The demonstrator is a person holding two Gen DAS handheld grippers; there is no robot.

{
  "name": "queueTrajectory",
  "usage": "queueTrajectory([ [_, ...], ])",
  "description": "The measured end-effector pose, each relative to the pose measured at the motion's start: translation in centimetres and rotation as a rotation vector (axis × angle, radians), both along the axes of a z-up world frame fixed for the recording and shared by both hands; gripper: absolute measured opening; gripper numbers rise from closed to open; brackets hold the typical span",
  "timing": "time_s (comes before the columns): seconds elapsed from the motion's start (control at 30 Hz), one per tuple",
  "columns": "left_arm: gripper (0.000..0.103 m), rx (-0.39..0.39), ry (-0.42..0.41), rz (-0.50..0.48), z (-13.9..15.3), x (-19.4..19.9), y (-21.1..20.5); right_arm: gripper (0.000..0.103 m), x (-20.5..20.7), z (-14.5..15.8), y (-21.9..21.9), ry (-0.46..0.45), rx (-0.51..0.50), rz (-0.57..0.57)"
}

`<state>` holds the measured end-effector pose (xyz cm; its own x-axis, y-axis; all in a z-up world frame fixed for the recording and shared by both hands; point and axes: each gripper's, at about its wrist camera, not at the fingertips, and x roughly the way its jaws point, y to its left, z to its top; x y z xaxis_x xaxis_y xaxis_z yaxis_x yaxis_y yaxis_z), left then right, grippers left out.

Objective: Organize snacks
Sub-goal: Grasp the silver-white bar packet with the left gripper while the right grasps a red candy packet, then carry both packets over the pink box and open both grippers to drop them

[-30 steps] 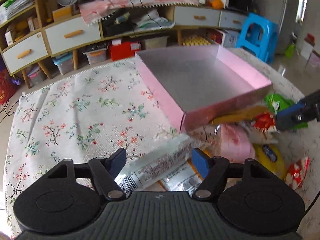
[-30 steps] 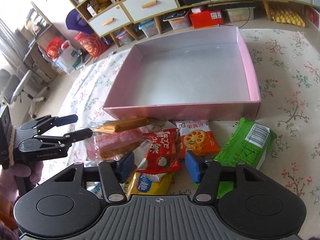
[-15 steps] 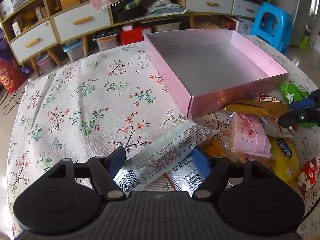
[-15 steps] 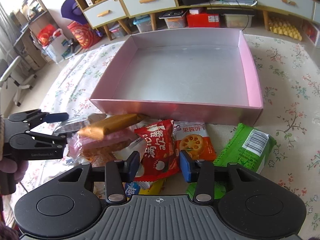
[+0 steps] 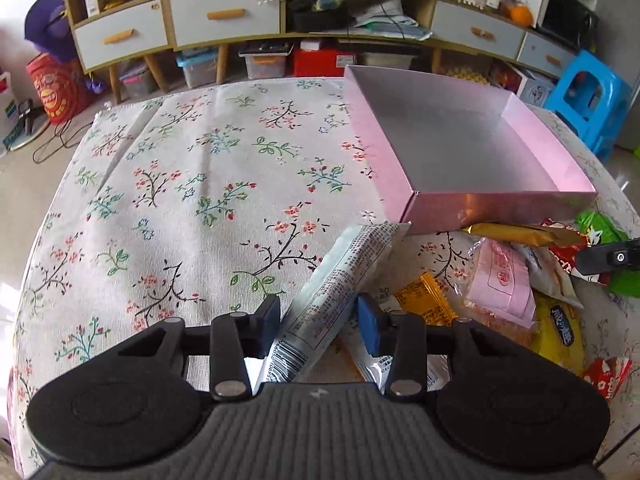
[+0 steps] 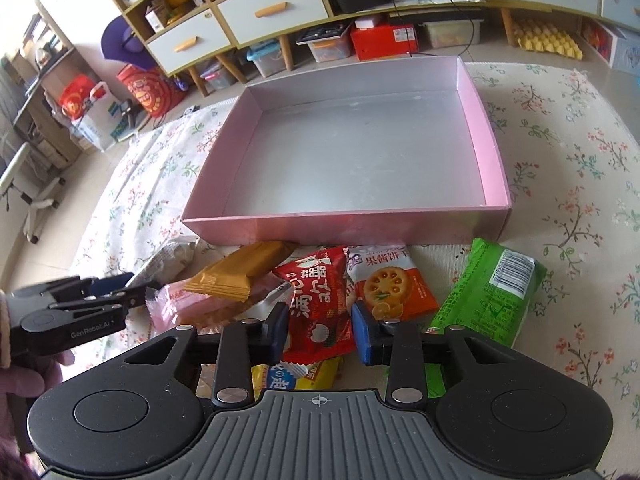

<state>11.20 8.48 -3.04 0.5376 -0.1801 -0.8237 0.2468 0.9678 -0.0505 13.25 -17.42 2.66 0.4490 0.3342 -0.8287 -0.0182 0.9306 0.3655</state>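
Note:
An empty pink box [image 5: 480, 208] [image 6: 344, 228] sits on the floral cloth, with a heap of snacks along its near wall. My left gripper [image 5: 318, 326] is closing, and its pads touch both sides of a long silver packet [image 5: 344, 264] that lies on the cloth. It also shows in the right wrist view as the left gripper [image 6: 136, 288]. My right gripper [image 6: 320, 332] is closing too, its pads against a red snack packet [image 6: 316, 300]. Around the red packet lie a gold bar [image 6: 236, 276], a pink packet [image 6: 188, 308], a biscuit packet [image 6: 394, 284] and a green packet [image 6: 492, 292].
A floral tablecloth [image 5: 180, 200] covers the round table. More packets lie under the held ones: orange [image 5: 424, 300] and yellow [image 5: 560, 336]. A person's hand [image 6: 24, 384] holds the left tool. Shelves with drawers [image 5: 224, 20] and a blue stool [image 5: 588, 96] stand beyond the table.
Both pairs of jaws have narrowed onto their packets. The left wrist view has rolled, so the table now looks level. The silver packet and the red packet have stayed on the table.

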Motion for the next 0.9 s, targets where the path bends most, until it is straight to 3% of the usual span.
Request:
queueTrajectory([
  [0.17, 0.025, -0.076, 0.030, 0.061, 0.2, 0.3, 0.9, 0.033, -0.1, 1.0, -0.5, -0.018, 0.056, -0.016],
  [0.4, 0.024, -0.141, 0.055, 0.113, 0.6, 0.3, 1.2, 0.033, 0.3, 1.8, -1.1, -0.035, 0.100, -0.042],
  [0.73, 0.024, -0.290, -0.035, 0.175, 3.3, 0.7, 1.2, 0.033, 1.6, 2.5, -2.9, -0.062, 0.207, -0.092],
  [0.9, 0.024, -0.308, -0.101, 0.175, 3.8, 2.6, -1.3, 0.033, 2.7, 2.4, -3.8, -0.095, 0.211, -0.149],
])
